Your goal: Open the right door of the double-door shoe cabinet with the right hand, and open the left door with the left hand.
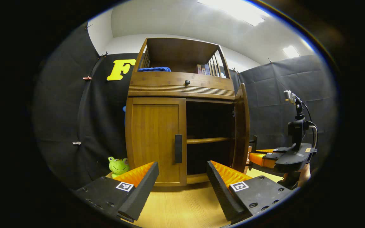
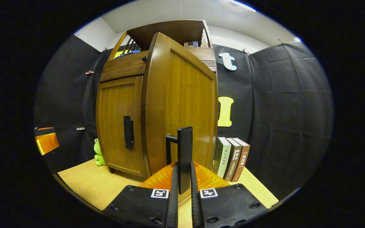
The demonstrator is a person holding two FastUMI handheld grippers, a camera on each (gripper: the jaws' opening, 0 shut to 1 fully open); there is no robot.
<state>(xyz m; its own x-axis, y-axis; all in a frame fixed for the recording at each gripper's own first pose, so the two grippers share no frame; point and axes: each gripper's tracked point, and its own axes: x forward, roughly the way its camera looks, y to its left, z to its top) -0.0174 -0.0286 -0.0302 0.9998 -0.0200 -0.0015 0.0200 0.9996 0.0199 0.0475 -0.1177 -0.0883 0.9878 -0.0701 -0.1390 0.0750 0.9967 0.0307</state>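
Gripping right door handle (image 2: 184, 152), swung wide

Open tabletop (image 1: 182, 205) ahead of the left gripper (image 1: 182, 183), nothing between its spread fingers and the shut left door (image 1: 154, 139) with its handle (image 1: 178, 148). Frog (image 1: 118, 166) off beside the cabinet's left corner. Right door (image 2: 182, 101) swung out. 3 books (image 2: 232, 158) close behind it.
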